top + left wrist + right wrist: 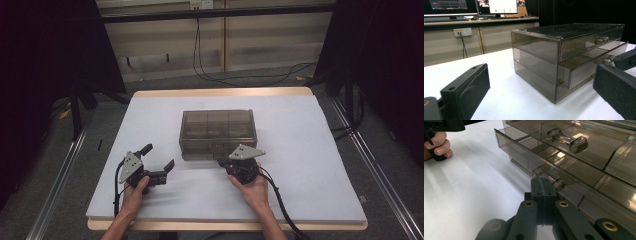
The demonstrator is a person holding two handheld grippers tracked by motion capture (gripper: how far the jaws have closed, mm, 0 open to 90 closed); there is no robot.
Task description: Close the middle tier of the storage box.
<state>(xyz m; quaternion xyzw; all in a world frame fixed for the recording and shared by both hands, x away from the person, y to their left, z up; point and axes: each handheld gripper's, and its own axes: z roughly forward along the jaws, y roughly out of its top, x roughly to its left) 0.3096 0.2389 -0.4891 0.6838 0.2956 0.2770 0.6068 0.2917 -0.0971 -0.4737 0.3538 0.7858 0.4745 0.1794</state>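
Note:
A smoky see-through drawer box [218, 131] stands mid-table on the white sheet [300, 165]. Its lower drawer [579, 72] juts out a little; the upper drawer is flush, its handle [566, 138] free. My right gripper [223, 162] sits at the box's front, jaws pressed together, and in the right gripper view [544, 182] the tip covers the middle of the lower drawer's handle [537, 170]. On the sheet left of the box rests my left gripper [160, 156], open with nothing in it. In its own view [540, 83] the box [564, 50] stands ahead and to the right.
The white sheet reaches bare around the box to the table's edges. Beyond the far edge, cables [200, 60] trail on the floor. Metal rails [60, 170] run along both sides. A desk with monitors [502, 6] stands off behind the table.

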